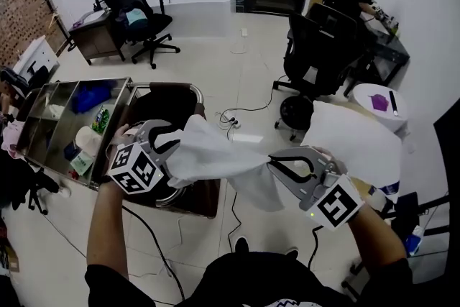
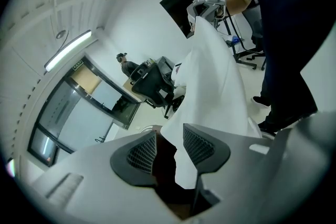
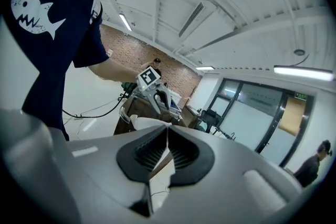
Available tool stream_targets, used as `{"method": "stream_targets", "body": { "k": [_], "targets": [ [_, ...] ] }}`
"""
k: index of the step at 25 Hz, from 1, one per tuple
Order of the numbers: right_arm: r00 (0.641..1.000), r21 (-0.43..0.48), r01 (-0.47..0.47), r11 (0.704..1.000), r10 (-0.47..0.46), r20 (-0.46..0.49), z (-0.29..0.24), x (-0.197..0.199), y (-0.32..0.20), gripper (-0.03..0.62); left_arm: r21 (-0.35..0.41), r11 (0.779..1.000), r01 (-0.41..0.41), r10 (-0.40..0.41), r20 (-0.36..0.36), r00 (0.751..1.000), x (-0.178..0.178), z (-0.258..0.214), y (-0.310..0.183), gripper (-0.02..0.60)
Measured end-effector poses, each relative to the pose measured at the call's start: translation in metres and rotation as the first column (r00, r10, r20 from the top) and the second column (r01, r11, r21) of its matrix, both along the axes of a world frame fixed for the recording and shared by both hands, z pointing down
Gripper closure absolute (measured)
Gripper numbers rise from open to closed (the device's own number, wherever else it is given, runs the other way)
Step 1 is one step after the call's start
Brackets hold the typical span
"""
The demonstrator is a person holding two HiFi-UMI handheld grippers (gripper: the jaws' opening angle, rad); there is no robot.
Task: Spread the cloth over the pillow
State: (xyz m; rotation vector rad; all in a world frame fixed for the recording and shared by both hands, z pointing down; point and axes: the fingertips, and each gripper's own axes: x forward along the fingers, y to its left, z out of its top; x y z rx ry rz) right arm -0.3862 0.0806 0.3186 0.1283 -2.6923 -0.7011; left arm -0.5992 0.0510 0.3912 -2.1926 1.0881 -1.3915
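L gripper point(image 2: 169, 147) has its jaws apart, the cloth point(image 1: 215, 158) lying on just one pad point(image 2: 199, 145), while the R gripper point(image 3: 167, 152) is clamped tight on the other end. So the cloth hangs in the air betw. the two, near the pillow point(image 1: 356, 144) but not yet on it. Risk, as I judge it: w/ nothing pinching the L end, a pull from the R side could slide it off & leave the cloth dangling. The L gripper view shows that gap betw. pads, which the head view hides; only the head view shows the pillow.
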Motion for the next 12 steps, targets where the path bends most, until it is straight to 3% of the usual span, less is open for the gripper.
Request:
{"method": "stream_targets", "body": {
  "k": [8, 12],
  "targets": [
    [0.997, -0.071, -0.080, 0.994, 0.081, 0.019, 0.020, 0.041, 0.024, 0.579, -0.018, 1.000, 0.020, -0.019, 0.051, 0.998, -0.027, -0.011, -0.021, 0.459],
    [0.993, -0.127, -0.107, 0.986, 0.112, 0.034, 0.030, 0.055, 0.034, 0.579, -0.085, 0.996, -0.001, 0.012, 0.123, 0.992, -0.028, -0.004, -0.034, 0.463]
  ]
}}
